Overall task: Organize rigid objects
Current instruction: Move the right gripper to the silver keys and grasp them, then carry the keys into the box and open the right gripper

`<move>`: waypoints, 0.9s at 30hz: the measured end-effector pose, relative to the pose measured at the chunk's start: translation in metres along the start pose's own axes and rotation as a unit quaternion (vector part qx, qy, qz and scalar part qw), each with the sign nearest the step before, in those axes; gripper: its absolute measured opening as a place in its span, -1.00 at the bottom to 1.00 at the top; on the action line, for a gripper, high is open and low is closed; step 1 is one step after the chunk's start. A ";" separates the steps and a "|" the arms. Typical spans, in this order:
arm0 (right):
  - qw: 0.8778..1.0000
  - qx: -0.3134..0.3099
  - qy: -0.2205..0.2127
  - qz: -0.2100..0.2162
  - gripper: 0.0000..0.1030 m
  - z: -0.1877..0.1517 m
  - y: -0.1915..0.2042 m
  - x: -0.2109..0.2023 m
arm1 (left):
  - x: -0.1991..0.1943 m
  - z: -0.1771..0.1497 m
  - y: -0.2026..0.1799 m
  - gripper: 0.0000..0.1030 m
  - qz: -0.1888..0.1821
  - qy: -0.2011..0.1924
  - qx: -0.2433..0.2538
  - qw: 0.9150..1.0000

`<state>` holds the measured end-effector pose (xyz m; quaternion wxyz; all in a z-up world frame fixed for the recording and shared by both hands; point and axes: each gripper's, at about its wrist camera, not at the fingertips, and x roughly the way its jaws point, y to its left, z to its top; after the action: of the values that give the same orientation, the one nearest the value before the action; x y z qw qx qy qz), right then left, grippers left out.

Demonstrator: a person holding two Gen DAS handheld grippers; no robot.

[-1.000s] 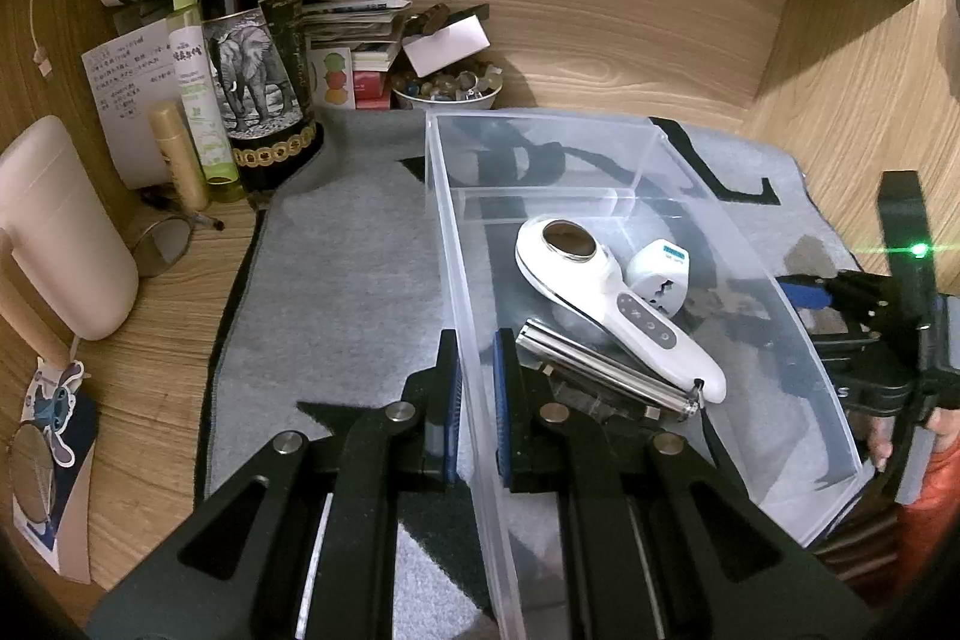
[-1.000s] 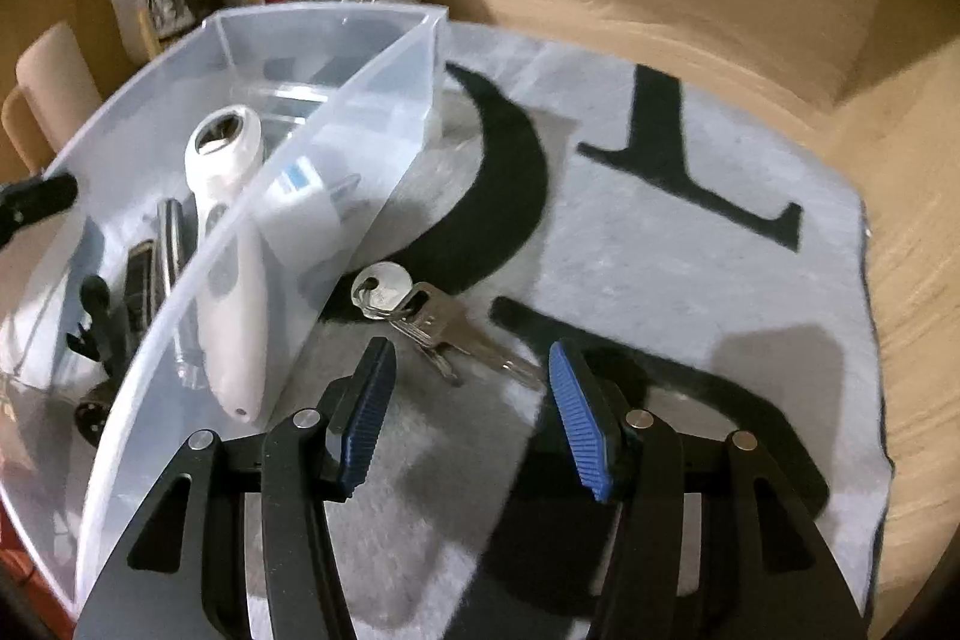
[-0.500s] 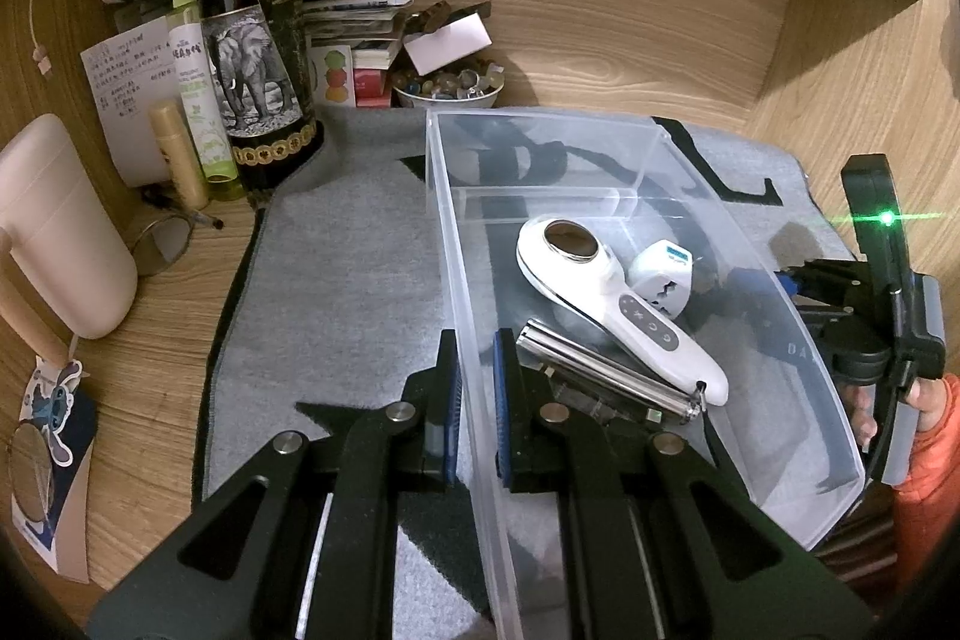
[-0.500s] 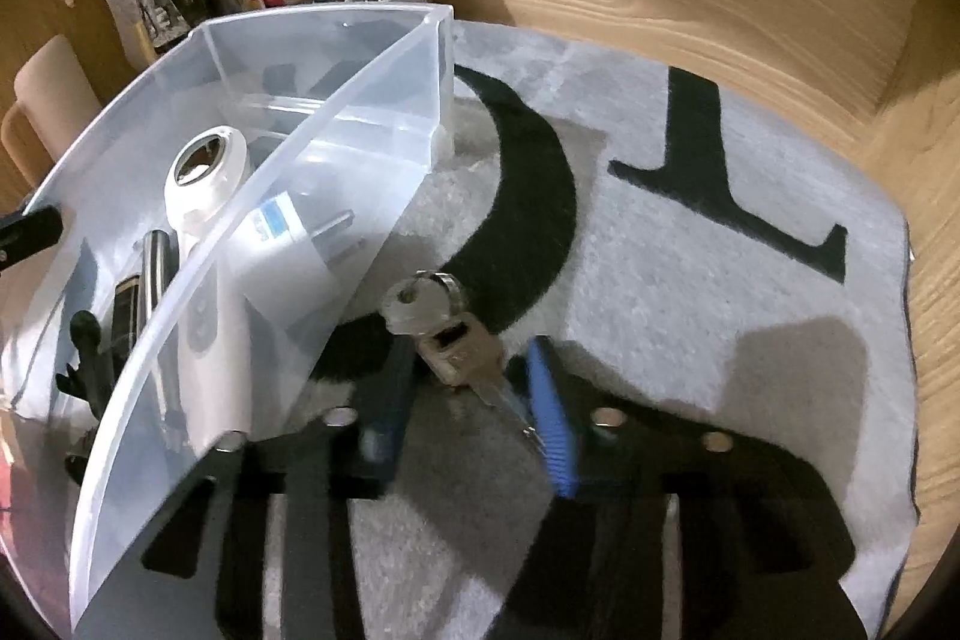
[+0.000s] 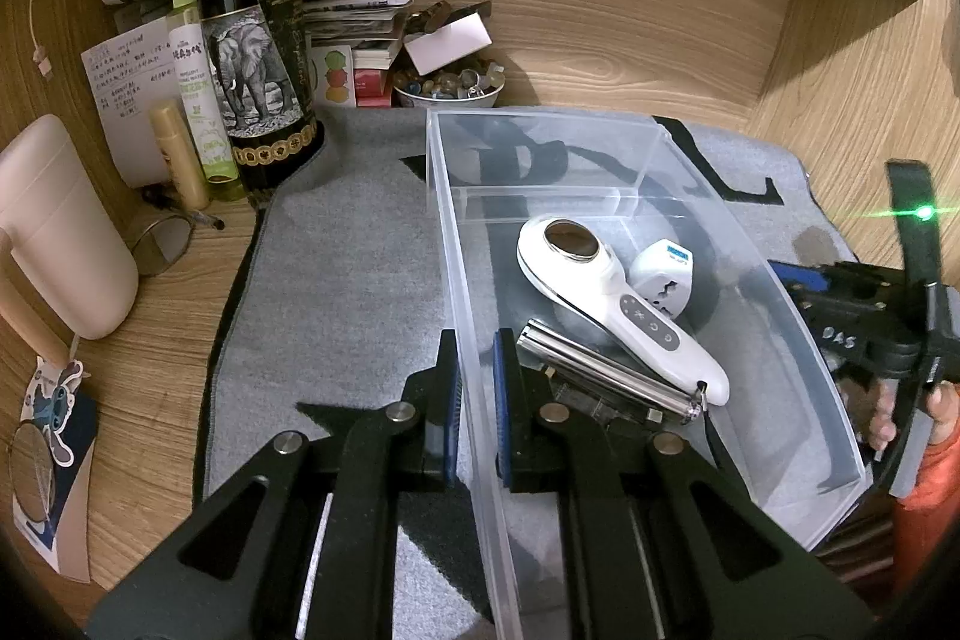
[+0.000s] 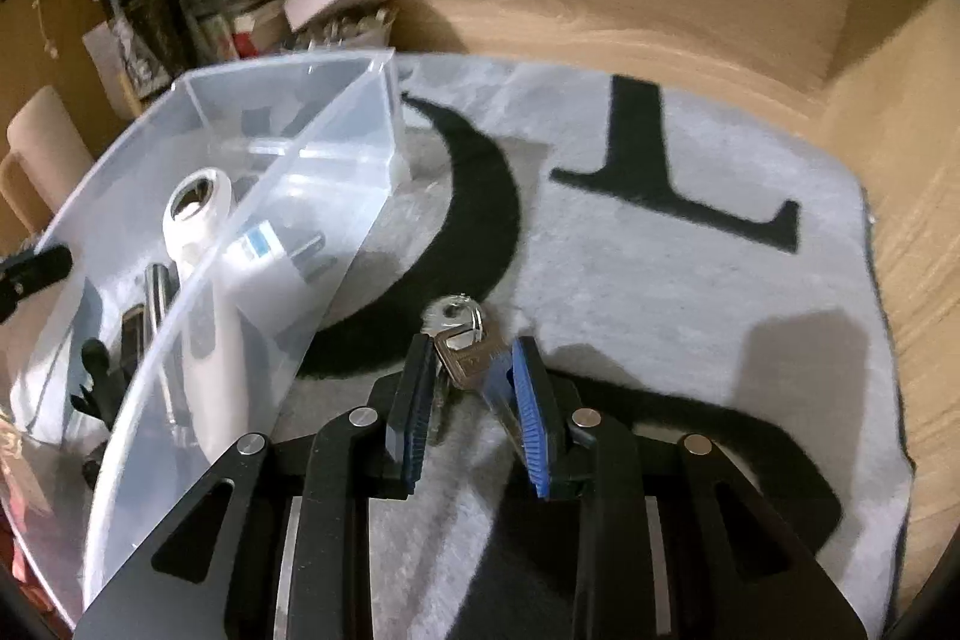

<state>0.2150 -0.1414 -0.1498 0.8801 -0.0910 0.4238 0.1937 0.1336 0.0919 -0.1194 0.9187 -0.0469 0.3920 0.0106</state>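
2 tools busy. Left tool [image 5: 477,400] clamped shut on near-left wall of clear plastic bin [image 5: 798,316], steadying it on grey mat with black letters [image 6: 690,280]. Right tool [image 6: 474,394], jaws just closing, now pinches silver key bunch with ring [image 6: 459,340] just above mat, at 3 o'clock of bin. Bin already holds white handheld device [image 5: 612,304], white plug adapter [image 5: 663,271], chrome bar [image 5: 606,370]. Step in hand: key pickup. Next move, likely: carry toward 9 o'clock, clear bin rim, release inside.

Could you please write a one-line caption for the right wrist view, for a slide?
Right gripper closing on a bunch of keys on the grey mat, beside the clear plastic bin.
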 end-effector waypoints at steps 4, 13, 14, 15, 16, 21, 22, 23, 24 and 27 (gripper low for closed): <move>1.000 0.004 -0.023 -0.009 -0.53 0.002 -0.002 -0.018 | 0.000 0.000 0.000 -0.83 0.000 0.000 0.000 1.000; 0.996 -0.004 -0.088 -0.015 -0.53 0.018 0.005 -0.066 | 0.000 0.000 0.001 -0.83 -0.001 0.000 -0.001 1.000; 0.995 -0.006 -0.094 -0.015 -0.53 0.020 0.007 -0.070 | 0.000 0.000 0.000 -0.83 -0.001 0.000 0.000 1.000; 0.995 -0.009 -0.102 -0.013 -0.53 0.023 0.009 -0.075 | 0.000 0.000 0.000 -0.83 -0.001 0.000 -0.001 1.000; 0.994 -0.011 -0.111 -0.011 -0.53 0.027 0.012 -0.080 | 0.000 0.000 0.000 -0.83 -0.001 0.000 -0.001 1.000; 0.990 -0.028 -0.141 0.005 -0.53 0.038 0.028 -0.099 | 0.000 0.000 0.000 -0.83 -0.001 0.000 -0.001 1.000; 0.988 -0.034 -0.148 0.010 -0.53 0.040 0.034 -0.102 | 0.000 0.000 0.000 -0.83 -0.001 0.001 0.000 1.000; 0.987 -0.041 -0.154 0.014 -0.53 0.042 0.039 -0.106 | 0.000 0.000 0.000 -0.83 -0.001 0.001 0.000 1.000; 0.986 -0.047 -0.158 0.017 -0.53 0.043 0.043 -0.108 | 0.000 0.000 0.000 -0.83 -0.001 0.001 0.000 1.000; 0.983 -0.066 -0.171 0.033 -0.53 0.047 0.057 -0.114 | 0.000 0.000 0.000 -0.83 -0.001 0.000 0.000 1.000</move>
<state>0.1599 -0.1043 -0.0309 0.9250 -0.1001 0.2559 0.2624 0.1340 0.0924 -0.1195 0.9185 -0.0475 0.3924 0.0101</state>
